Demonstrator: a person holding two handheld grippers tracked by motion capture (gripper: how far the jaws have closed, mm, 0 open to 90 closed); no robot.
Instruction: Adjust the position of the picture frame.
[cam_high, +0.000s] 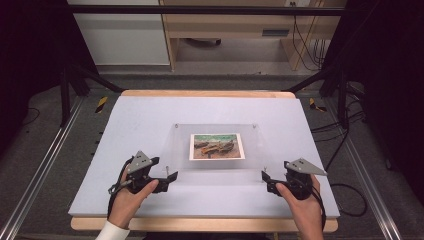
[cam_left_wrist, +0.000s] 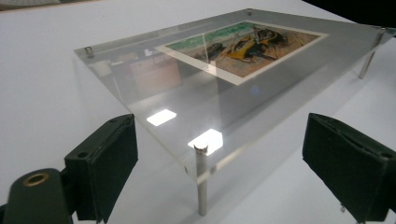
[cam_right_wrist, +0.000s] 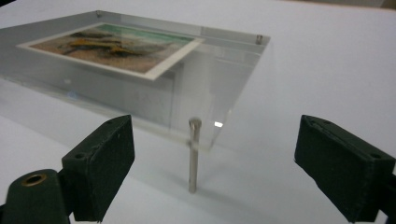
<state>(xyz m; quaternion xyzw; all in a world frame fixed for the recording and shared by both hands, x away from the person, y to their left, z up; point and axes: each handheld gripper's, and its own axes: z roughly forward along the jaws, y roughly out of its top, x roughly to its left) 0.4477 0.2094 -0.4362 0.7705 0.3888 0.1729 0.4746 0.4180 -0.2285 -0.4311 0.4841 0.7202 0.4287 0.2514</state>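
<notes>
A clear acrylic panel (cam_high: 215, 170) stands on short metal legs at the middle of the table, with a colourful picture (cam_high: 217, 146) lying under its top sheet. My left gripper (cam_high: 169, 181) is held open at the panel's near left corner. In the left gripper view the corner leg (cam_left_wrist: 201, 182) stands between the two open jaws of that gripper (cam_left_wrist: 224, 163), below the panel (cam_left_wrist: 187, 107) and picture (cam_left_wrist: 243, 46). My right gripper (cam_high: 267, 182) is open at the near right corner. Its own view has the gripper (cam_right_wrist: 212, 158) either side of another leg (cam_right_wrist: 193, 156), untouched, with the picture (cam_right_wrist: 112, 49) beyond.
The panel rests on a pale board (cam_high: 140, 120) over a wooden tabletop. Metal rails (cam_high: 45, 160) run along both sides. Wooden furniture (cam_high: 240, 25) and cables (cam_high: 350, 195) lie beyond and right of the table.
</notes>
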